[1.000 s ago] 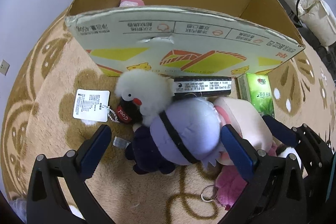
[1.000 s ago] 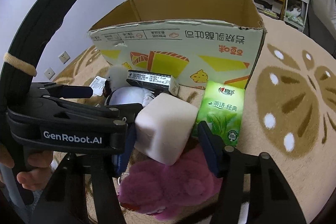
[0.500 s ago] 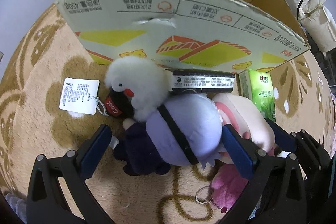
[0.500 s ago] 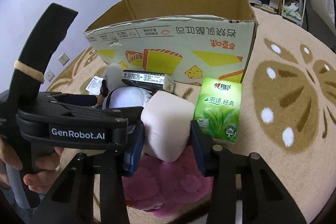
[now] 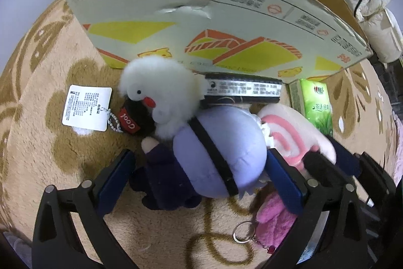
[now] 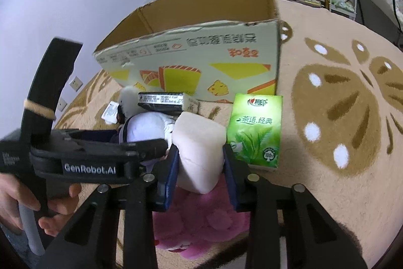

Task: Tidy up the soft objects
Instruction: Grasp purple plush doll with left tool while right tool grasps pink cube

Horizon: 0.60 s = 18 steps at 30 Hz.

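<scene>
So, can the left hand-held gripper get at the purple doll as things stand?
Probably yes: the left hand-held gripper stands open around the purple doll, nothing lying over it; the pink-swirl cushion crowds one finger.

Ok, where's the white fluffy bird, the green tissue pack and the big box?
White fluffy bird (image 5: pixel 161 90), left wrist view, on its head.
Green tissue pack (image 6: pixel 255 127), right wrist view, on its printed front.
Big box (image 6: pixel 201 59), right wrist view, on its printed front wall.
</scene>
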Available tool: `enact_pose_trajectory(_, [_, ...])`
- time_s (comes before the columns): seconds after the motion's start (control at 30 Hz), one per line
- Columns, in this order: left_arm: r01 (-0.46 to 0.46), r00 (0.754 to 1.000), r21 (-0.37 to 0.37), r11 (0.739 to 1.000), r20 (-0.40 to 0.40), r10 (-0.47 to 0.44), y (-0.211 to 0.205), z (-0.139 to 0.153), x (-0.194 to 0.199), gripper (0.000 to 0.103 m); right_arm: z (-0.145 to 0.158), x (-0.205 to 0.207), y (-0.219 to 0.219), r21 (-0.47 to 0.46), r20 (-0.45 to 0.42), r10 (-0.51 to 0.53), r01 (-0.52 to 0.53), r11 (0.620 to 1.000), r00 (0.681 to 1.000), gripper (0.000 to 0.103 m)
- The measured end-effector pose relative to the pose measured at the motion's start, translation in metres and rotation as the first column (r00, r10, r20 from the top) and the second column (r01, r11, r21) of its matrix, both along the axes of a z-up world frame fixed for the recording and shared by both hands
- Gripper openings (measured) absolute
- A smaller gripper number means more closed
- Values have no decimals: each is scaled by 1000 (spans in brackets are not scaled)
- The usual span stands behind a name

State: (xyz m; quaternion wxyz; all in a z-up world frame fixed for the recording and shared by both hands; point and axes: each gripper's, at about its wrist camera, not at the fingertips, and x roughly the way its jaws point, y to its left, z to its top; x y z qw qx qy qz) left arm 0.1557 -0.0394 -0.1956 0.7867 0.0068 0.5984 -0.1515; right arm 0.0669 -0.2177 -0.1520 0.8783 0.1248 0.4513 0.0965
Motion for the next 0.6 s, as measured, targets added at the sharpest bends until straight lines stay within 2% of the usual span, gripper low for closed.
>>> enact_pose_trajectory(0.1, [24, 1000, 24, 999, 19, -24, -4, 0, -6, 97, 2, -1, -4, 13, 5, -19, 19, 1000, 1000, 32])
enact_pose_trajectory(0.33, [62, 997, 60, 996, 51, -65, -8, -5, -11, 98, 9, -4, -14, 46, 29, -61, 59, 997, 998, 32])
enact_pose_trajectory(0.6, [110, 993, 133, 985, 20, -113, -19, -24, -12, 103, 11, -3, -22, 69, 29, -100, 98, 993, 995, 32])
